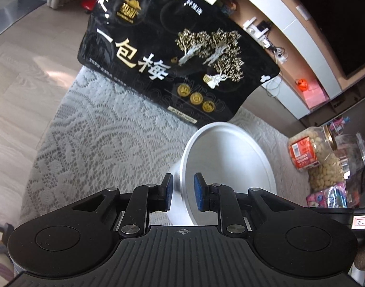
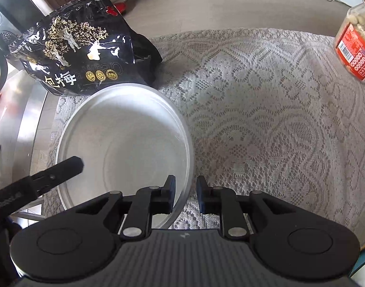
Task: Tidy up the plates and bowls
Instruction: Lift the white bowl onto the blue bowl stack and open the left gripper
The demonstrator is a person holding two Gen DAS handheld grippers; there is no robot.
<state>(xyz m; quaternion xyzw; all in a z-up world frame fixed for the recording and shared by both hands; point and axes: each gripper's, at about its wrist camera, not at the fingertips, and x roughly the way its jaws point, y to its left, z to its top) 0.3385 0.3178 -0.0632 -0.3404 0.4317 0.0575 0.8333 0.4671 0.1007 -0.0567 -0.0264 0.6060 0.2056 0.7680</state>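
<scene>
White bowl on the lace-covered counter, its rim clamped between the fingers of both tools: the left hand-held gripper gripped the rim with the bowl tilted in its view; the right hand-held gripper straddled the near rim. Behind stood a black snack bag marked "一包梅" and a nut jar.

The rim of a tilted white bowl is straddled by the pads of the left tool. Beyond it, a black snack bag is seen on the lace-covered desk, a peanut jar to the right.
</scene>
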